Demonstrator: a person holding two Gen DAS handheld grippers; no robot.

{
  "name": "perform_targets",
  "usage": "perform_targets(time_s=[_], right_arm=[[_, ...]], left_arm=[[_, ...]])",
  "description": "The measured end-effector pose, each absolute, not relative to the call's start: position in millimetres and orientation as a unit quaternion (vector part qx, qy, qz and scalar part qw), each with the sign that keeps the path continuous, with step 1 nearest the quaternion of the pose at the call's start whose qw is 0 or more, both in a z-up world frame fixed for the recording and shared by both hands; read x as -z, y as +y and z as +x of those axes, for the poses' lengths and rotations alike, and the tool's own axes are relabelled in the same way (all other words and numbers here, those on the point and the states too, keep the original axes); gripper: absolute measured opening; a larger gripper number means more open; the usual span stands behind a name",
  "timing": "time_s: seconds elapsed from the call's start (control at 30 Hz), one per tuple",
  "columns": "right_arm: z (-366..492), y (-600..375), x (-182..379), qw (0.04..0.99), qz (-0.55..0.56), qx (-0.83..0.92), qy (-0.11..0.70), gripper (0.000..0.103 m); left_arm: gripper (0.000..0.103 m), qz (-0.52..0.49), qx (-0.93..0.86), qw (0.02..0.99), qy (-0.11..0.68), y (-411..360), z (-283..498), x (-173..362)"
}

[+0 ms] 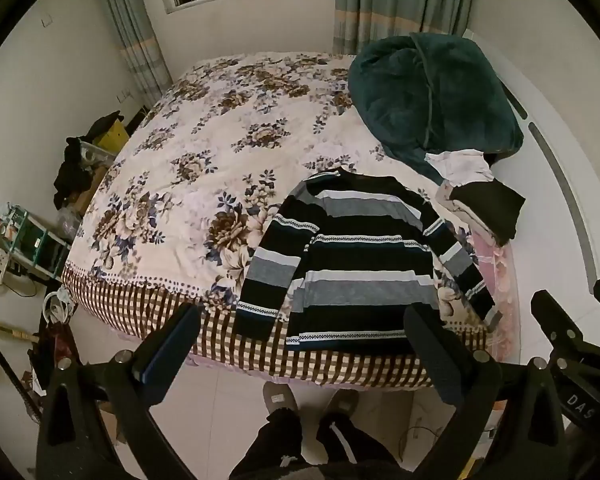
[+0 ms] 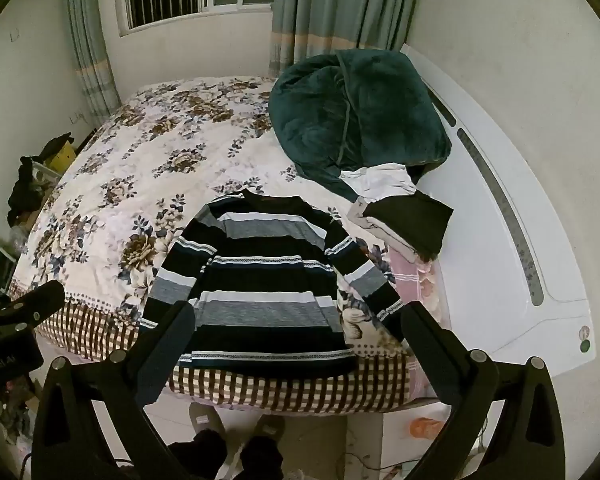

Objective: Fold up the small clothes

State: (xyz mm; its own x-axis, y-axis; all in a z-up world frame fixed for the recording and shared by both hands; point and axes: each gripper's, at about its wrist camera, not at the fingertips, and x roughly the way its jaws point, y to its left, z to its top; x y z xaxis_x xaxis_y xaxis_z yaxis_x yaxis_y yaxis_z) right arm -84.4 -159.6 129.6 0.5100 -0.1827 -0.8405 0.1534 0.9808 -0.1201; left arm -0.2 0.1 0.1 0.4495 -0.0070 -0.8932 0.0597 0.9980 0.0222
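Note:
A striped black, grey and white long-sleeved sweater (image 1: 356, 256) lies flat on the bed, hem at the near edge, sleeves spread down each side. It also shows in the right wrist view (image 2: 268, 280). My left gripper (image 1: 304, 332) is open and empty, held above the floor in front of the bed's near edge. My right gripper (image 2: 300, 332) is open and empty, also held in front of the near edge, over the sweater's hem in view. The right gripper's body shows at the right of the left wrist view (image 1: 572, 344).
The bed has a floral cover (image 1: 204, 152) with a checked border. A dark green blanket (image 1: 432, 96) is heaped at the far right. A small pile of folded clothes (image 1: 484, 204) lies beside the sweater. A white headboard (image 2: 512, 240) is right. Clutter (image 1: 28, 240) stands left. Feet (image 1: 308, 404) are below.

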Motion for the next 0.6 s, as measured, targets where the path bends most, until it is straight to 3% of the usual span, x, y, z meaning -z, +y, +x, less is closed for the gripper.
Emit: perform_targets(time_s=[0.6], right_arm=[[-84.6, -159.5, -129.9, 0.872, -0.014, 0.096, 0.479, 0.103]], left_arm=[[0.103, 0.026, 0.019, 0.855, 0.517, 0.7, 0.7, -0.4]])
